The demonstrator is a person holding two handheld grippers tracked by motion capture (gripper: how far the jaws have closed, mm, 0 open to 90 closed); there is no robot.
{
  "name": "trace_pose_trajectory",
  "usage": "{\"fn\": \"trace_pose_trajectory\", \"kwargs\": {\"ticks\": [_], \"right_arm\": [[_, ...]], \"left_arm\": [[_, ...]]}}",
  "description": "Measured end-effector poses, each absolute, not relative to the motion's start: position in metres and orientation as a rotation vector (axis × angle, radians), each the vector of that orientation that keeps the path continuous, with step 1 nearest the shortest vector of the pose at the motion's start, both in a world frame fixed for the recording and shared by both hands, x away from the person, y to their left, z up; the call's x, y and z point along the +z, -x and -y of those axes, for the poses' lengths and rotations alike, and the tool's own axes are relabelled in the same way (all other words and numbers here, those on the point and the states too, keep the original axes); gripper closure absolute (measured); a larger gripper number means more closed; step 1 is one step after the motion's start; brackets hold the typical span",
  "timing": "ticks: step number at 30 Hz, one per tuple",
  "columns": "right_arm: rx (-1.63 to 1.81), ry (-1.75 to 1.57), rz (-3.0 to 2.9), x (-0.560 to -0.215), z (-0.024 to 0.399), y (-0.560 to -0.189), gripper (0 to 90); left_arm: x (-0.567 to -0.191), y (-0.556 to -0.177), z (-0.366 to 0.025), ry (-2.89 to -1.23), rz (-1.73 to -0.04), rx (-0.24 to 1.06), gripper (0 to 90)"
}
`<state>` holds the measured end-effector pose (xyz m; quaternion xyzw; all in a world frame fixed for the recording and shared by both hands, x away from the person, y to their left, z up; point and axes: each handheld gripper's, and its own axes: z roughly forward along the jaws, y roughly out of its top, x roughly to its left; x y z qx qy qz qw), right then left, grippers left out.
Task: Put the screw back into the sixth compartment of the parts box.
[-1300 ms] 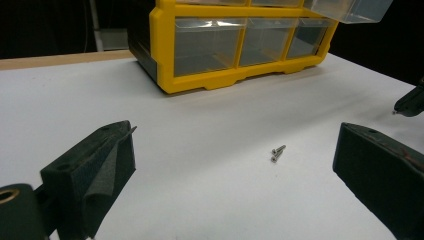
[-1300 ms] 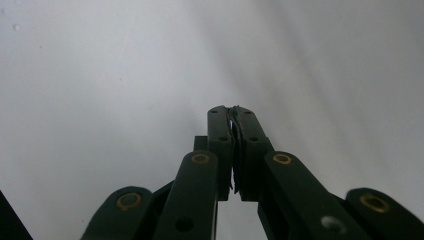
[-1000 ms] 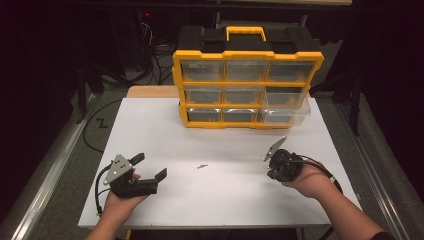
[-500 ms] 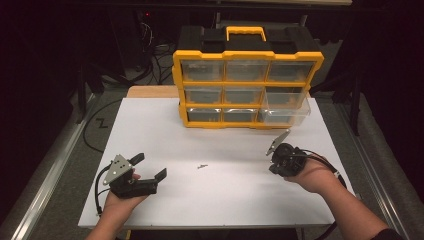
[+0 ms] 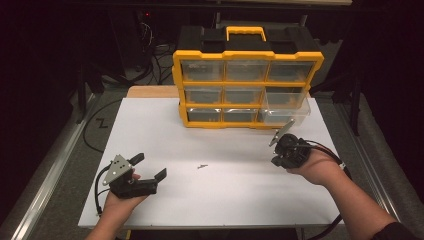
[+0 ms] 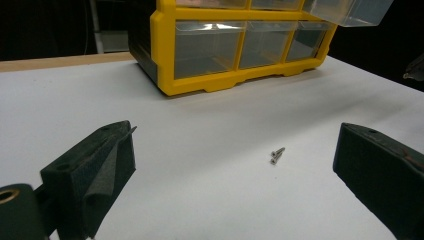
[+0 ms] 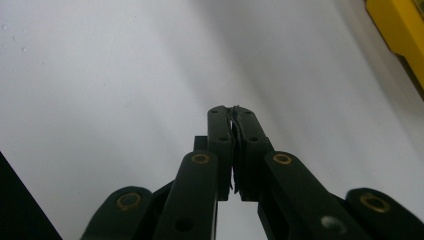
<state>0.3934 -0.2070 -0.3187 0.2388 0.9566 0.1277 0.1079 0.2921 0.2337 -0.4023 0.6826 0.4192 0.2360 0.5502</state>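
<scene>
1. The white table point(image 5: 165, 125) carries a yellow-and-black drawer organizer point(image 5: 247, 82) at its far side; one clear drawer point(image 5: 287, 102) on the organizer's right end is pulled out over the table.
2. The left tongs point(image 5: 150, 167) rest near the front left corner, spread wide and empty, with both pads clear of the table's small parts.
3. The right tongs point(image 5: 282, 131) hover near the open drawer, raised off the table. In the right gripper view the right tongs point(image 7: 233, 112) are pressed fully together; whether anything thin sits pinched between the pads cannot be told.
4. The screws point(image 6: 276, 155), two small ones lying just beside each other, rest on the bare table between the two hands, well apart from the organizer.
5. The step in hand looks like sorting screws into the open drawer. Doing it well likely means carrying the closed right tongs squarely over the drawer before releasing, keeping low so nothing bounces out, and pinching each remaining screw along its shaft.
</scene>
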Motion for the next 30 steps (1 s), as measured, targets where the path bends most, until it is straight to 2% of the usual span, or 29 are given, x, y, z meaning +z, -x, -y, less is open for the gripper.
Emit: {"fn": "trace_pose_trajectory", "kwargs": {"ticks": [30], "right_arm": [[0.365,-0.72,-2.762,-0.267,0.206,-0.404,89.8]], "left_arm": [[-0.402,-0.292,-0.234,-1.619,-0.992,0.549,3.8]]}}
